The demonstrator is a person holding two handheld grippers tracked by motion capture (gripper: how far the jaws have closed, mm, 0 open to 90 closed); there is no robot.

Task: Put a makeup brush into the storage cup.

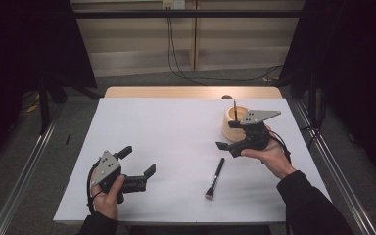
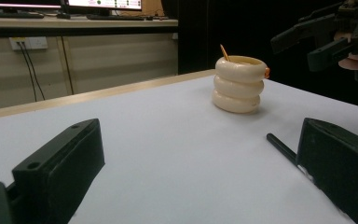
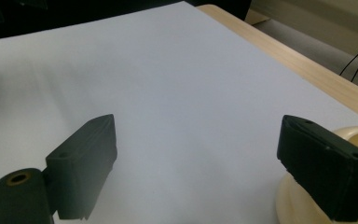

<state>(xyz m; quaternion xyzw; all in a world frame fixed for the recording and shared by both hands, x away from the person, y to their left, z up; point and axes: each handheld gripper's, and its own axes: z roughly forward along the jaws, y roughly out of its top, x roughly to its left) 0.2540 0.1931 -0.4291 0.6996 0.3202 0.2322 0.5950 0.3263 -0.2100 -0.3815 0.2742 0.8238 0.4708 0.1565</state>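
The desk (image 1: 166,147) carries a white sheet over most of its top, with a strip of pale wood showing along the far edge. Toward the far right of it stands a cream holder (image 1: 231,128) built of three stacked rings, plainest in the left gripper view (image 2: 239,85); a thin wooden stick (image 1: 235,109) stands in it, leaning a little.

The left gripper (image 1: 137,164) is held low near the front left corner of the desk, its jaws spread wide with nothing between them. In its own view the two black jaws frame the bare sheet and the holder beyond. The right gripper (image 1: 231,139) sits in the person's right hand (image 1: 269,154) just in front of the holder, jaws likewise apart and empty, pointing toward the left across the desk; the holder's rim shows just beside its right-hand jaw in the right gripper view (image 3: 354,135).

A makeup brush (image 1: 215,177) lies flat on the sheet in front of the right gripper, between the two hands but nearer the right. Its long axis runs nearly front to back, with the flared bristles toward the person and the black handle pointing away, tipped slightly right.
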